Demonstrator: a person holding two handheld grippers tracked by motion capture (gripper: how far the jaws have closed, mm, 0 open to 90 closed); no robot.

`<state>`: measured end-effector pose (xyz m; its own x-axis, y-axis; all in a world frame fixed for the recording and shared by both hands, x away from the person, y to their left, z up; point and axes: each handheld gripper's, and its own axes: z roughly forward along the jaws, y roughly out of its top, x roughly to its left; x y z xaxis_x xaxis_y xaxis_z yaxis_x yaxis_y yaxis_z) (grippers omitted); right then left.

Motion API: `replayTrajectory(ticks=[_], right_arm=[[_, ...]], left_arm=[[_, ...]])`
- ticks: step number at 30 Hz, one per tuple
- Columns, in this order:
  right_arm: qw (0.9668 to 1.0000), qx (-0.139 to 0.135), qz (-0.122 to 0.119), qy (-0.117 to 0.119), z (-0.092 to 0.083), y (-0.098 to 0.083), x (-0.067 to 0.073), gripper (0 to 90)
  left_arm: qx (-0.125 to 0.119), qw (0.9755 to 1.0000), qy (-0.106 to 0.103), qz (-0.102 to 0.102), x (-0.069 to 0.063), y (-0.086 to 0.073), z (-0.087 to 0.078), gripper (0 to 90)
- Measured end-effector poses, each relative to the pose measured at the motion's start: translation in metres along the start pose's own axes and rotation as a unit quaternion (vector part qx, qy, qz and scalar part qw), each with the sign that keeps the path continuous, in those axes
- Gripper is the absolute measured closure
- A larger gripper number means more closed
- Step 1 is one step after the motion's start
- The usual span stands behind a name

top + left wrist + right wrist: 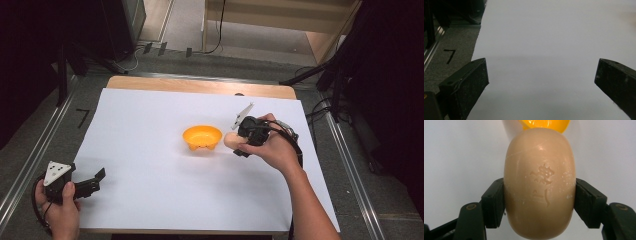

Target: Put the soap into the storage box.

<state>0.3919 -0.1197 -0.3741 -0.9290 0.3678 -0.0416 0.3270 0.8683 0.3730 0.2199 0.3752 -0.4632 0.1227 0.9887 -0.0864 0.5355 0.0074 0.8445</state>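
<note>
A beige oval bar of soap (540,185) with an embossed mark is clamped between the two black jaws of my right gripper (539,200), which is shut on it. In the high view the soap (230,140) hangs just right of an orange bowl (202,137) on the white sheet, with the right gripper (239,142) behind it in the person's hand. The bowl's rim (544,124) peeks out above the soap. My left gripper (100,180) rests at the near left edge of the sheet, jaws wide open with nothing between them; its fingers (466,85) frame bare white sheet.
A white sheet (150,175) covers the wooden table (200,86). Grey floor with metal rails lies on both sides. A black mark (449,55) is on the floor left of the sheet. Dark stands and cables are beyond the table's far corners.
</note>
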Motion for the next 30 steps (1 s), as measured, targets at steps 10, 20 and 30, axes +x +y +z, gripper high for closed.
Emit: replayTrajectory(ticks=[10, 20, 30], right_arm=[[0.9998, -0.006, -0.02, 0.005, 0.001, 0.018, -0.003, 33.4], [0.9992, -0.014, -0.036, 0.009, 0.001, 0.035, -0.005, 33.4], [0.9984, -0.014, -0.053, 0.012, 0.004, 0.051, -0.004, 33.4]], left_arm=[[0.001, 1.0, 0.0, 0.0, 0.0, 0.0, 0.0, 0.0], [-0.001, 1.0, 0.0, -0.002, 0.0, 0.0, 0.0, 0.0], [-0.001, 1.0, -0.001, -0.002, 0.0, 0.0, 0.0, 0.0]])
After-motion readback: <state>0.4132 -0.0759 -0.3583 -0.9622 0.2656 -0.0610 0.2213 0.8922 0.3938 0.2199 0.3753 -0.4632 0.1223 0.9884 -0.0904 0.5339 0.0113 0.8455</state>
